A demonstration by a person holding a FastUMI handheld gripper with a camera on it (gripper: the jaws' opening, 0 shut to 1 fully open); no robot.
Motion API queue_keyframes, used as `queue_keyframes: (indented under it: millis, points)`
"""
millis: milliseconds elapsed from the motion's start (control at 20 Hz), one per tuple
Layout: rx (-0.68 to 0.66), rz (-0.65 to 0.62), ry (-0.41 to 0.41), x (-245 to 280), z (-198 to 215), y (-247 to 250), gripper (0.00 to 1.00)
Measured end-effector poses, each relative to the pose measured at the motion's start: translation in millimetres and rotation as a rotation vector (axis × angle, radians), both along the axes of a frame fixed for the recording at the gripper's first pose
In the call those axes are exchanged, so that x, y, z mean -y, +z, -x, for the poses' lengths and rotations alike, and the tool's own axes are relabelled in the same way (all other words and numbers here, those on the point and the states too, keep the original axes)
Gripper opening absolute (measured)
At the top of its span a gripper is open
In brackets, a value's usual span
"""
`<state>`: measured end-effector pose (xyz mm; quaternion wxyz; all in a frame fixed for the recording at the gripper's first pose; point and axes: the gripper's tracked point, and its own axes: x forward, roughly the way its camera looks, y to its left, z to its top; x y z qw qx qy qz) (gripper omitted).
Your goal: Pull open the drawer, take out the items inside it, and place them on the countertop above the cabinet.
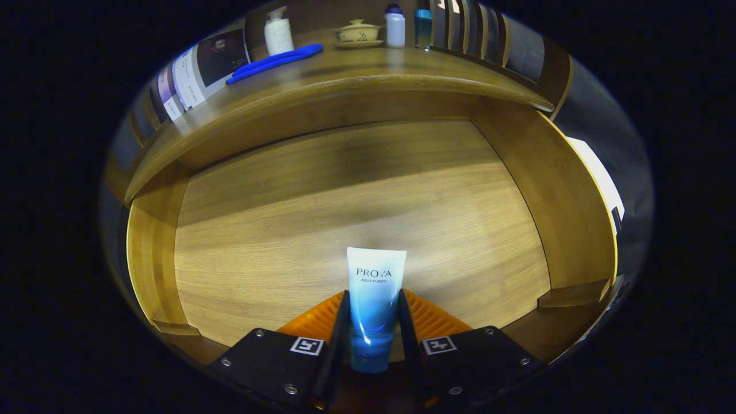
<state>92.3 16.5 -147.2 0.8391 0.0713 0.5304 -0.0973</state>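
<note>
A white-to-blue cosmetic tube (375,293) stands between my two fingers, and both press on its lower half. My gripper (374,313) is shut on the tube, over the floor of the open wooden drawer (356,201). The drawer's side walls curve up left and right of the fingers. Beyond and above the drawer runs the wooden countertop (368,72). On it lie a blue elongated item (275,62), a white pump bottle (278,33), a lidded ceramic cup on a saucer (357,33), a white bottle with a blue cap (394,26) and a blue bottle (422,27).
Printed cards (198,69) lean at the countertop's left end. Dark slatted panels (489,40) stand at its right end. The countertop's front edge overhangs the back of the drawer.
</note>
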Motion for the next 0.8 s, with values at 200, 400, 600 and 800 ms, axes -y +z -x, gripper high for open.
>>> queue_keyframes:
  millis: [200,400,600,800]
  points:
    - [0.105,0.019,-0.020,9,-5,12,0.45]
    - [0.222,0.028,0.018,8,-15,33,0.45]
    - [0.358,0.060,0.071,4,-34,68,0.45]
    - [0.450,0.091,0.096,3,-48,102,0.45]
